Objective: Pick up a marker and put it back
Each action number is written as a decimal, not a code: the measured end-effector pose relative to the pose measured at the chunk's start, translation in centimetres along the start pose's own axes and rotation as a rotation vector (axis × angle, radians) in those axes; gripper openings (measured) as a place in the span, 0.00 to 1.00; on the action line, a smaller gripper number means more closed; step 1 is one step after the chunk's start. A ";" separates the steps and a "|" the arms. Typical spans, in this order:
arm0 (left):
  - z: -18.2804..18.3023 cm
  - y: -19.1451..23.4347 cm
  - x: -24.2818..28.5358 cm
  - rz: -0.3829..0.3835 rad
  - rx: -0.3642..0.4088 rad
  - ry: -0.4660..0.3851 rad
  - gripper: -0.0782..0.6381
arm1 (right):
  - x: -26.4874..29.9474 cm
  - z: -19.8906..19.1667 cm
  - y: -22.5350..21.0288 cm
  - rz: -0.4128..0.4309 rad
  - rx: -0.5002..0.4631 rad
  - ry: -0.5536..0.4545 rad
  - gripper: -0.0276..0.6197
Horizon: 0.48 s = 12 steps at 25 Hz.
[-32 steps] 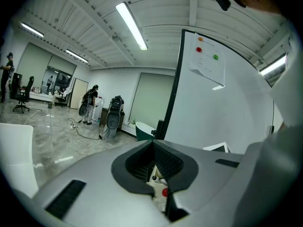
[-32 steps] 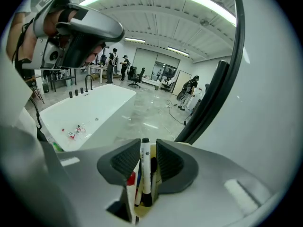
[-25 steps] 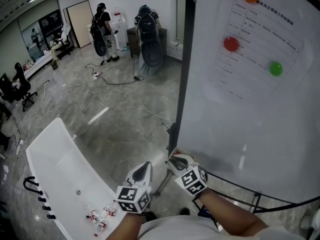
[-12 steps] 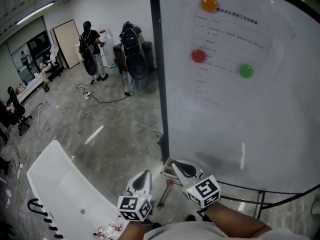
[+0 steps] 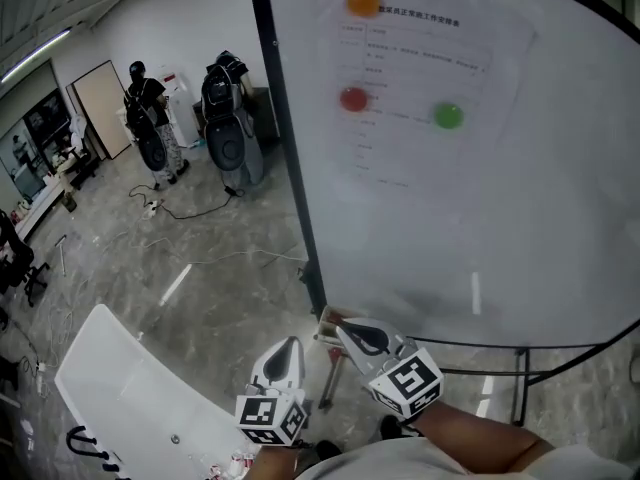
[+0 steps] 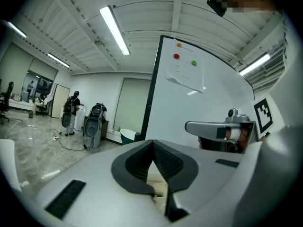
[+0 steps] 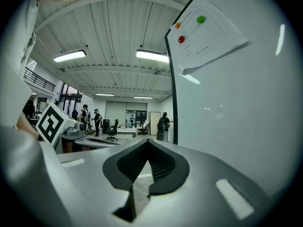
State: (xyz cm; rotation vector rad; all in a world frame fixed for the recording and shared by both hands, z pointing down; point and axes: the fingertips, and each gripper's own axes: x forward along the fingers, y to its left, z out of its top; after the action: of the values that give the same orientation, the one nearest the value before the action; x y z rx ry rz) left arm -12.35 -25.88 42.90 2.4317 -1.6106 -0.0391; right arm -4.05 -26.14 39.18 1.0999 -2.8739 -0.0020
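Head view: find the left gripper (image 5: 291, 344) and right gripper (image 5: 342, 326) side by side, low against the lower left corner of the whiteboard (image 5: 520, 228), probably to stay close to the board's lower edge, where a marker would rest. Identify no marker with certainty here.

Left gripper view: read jaws pressed together, empty, apparently parked clear of the work.

Right gripper view: read jaws just closed, tips meeting, nothing visible between. Treat the marker as not grasped, position unconfirmed.
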 end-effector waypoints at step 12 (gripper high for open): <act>-2.0 -4.4 -5.7 -0.072 0.001 0.019 0.12 | -5.3 -1.5 5.0 -0.061 0.048 0.012 0.05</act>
State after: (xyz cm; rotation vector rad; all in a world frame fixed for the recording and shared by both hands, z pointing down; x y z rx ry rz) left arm -10.35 -18.67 43.36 2.4825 -1.5160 -0.0271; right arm -3.36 -18.88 40.52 1.1913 -2.8434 0.0710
